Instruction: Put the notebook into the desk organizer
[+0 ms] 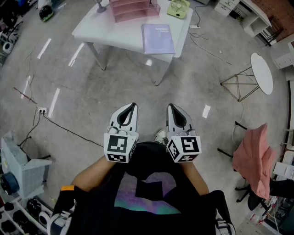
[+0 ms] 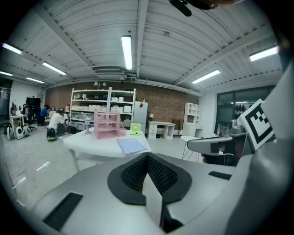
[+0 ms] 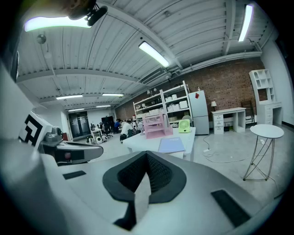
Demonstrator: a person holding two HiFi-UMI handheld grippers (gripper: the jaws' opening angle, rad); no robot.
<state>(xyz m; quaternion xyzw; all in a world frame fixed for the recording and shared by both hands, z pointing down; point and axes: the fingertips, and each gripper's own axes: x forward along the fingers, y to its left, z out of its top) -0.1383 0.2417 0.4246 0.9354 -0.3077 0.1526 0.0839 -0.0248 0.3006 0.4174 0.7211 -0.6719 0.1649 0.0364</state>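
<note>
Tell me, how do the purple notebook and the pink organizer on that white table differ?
The notebook is lavender; the desk organizer is pink. The notebook lies flat and closed, while the desk organizer stands upright with open stacked tiers. The notebook sits at the near edge of the white table, the desk organizer farther back. Both rest on that table, apart from each other.
</note>
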